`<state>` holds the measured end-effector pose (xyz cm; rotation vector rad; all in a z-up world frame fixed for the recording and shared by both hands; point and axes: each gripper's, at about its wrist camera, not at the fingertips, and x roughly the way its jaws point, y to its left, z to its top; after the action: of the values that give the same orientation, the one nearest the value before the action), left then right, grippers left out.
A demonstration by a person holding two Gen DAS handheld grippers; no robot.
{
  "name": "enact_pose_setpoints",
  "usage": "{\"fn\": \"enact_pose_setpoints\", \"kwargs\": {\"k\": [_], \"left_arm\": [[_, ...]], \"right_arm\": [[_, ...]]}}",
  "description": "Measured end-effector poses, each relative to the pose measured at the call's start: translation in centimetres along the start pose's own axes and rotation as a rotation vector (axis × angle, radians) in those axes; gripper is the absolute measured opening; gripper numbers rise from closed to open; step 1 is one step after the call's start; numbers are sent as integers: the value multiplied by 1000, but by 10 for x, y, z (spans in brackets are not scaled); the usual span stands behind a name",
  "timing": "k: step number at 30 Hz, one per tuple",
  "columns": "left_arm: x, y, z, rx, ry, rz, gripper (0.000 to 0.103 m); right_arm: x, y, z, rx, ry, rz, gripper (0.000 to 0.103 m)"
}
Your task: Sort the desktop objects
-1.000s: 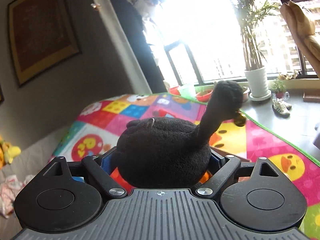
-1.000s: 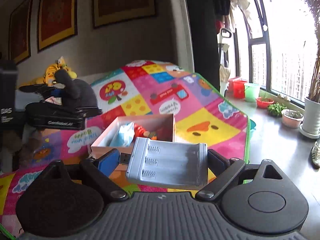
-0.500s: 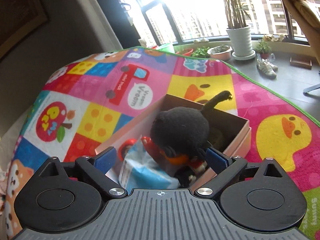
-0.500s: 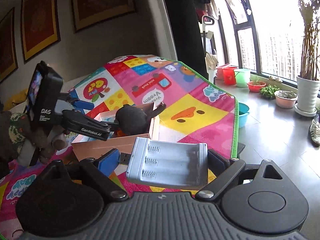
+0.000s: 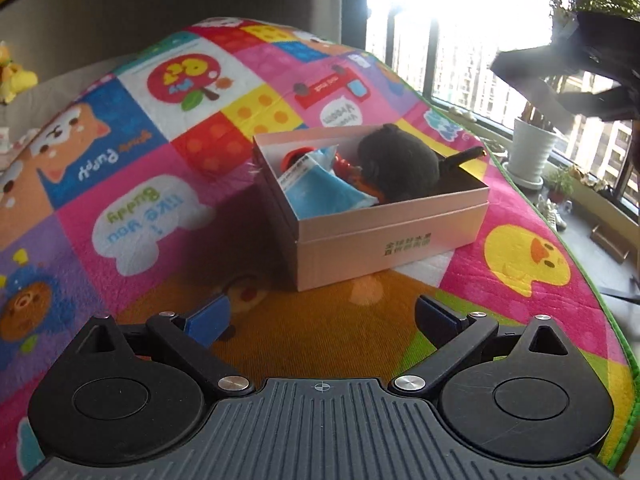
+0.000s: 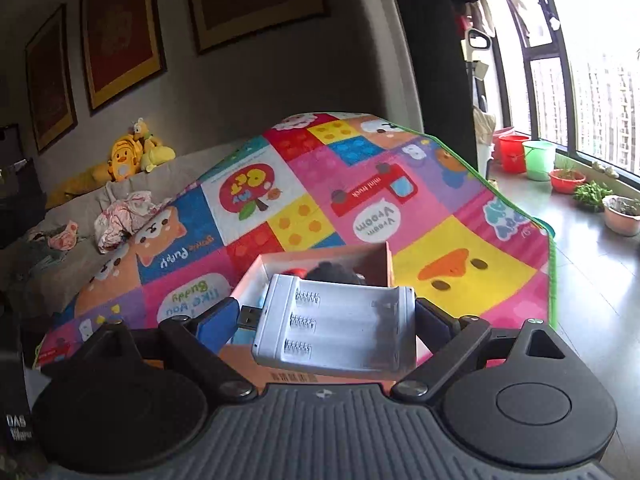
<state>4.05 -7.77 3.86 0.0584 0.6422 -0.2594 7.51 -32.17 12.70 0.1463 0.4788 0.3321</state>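
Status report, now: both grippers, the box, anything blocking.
Left gripper opening, nothing between jaws. Right gripper shut on battery charger. Black plush in box. Nothing blocking.

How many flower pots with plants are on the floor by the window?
3, in the right wrist view: a red pot nearest the buckets, a green plant whose pot is hidden, and a pale pot at the edge. More may be hidden.
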Motion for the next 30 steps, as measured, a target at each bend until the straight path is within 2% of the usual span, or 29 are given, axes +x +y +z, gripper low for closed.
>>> {"fn": "enact_pose_setpoints", "kwargs": {"k": [4,6,8,13,16,18,20,21,22,23,24,27,30], "left_arm": [[-15,2,-12,-12,-24,-36,102],[-19,7,-15,-14,-34,-34,103],[-22,17,-17,-30,-46,-15,103],[-21,45,-24,-137,-39,8,103],[-20,47,-25,-150,-50,-8,103],[-22,45,-26,-140,-54,-30,103],[-24,43,-26,-128,-60,-32,103],[-25,43,-26,-127,-64,-28,103],[-26,44,-26,-130,-67,-23,103],[-27,46,-26,-138,-68,-19,103],[-27,47,-25,-144,-69,-14,103],[-26,50,-25,-157,-63,-8,103],[-24,49,-26,-154,-51,-18,103]], "right_arm": [[75,16,48,-41,74,-33,93],[113,22,59,-98,111,-27,93],[138,24,60,-118,151,-88,94],[148,21,31,-172,216,-135,94],[156,28,3,-276,282,-171,94],[165,34,-15,-365,320,-229,92],[174,37,-25,-415,355,-268,75],[176,37,-25,-401,348,-269,75],[174,37,-21,-371,339,-271,66],[173,35,-14,-331,348,-254,64],[169,31,-7,-263,343,-213,64],[157,9,19,27,322,-15,64],[160,-12,21,244,372,118,64]]}}
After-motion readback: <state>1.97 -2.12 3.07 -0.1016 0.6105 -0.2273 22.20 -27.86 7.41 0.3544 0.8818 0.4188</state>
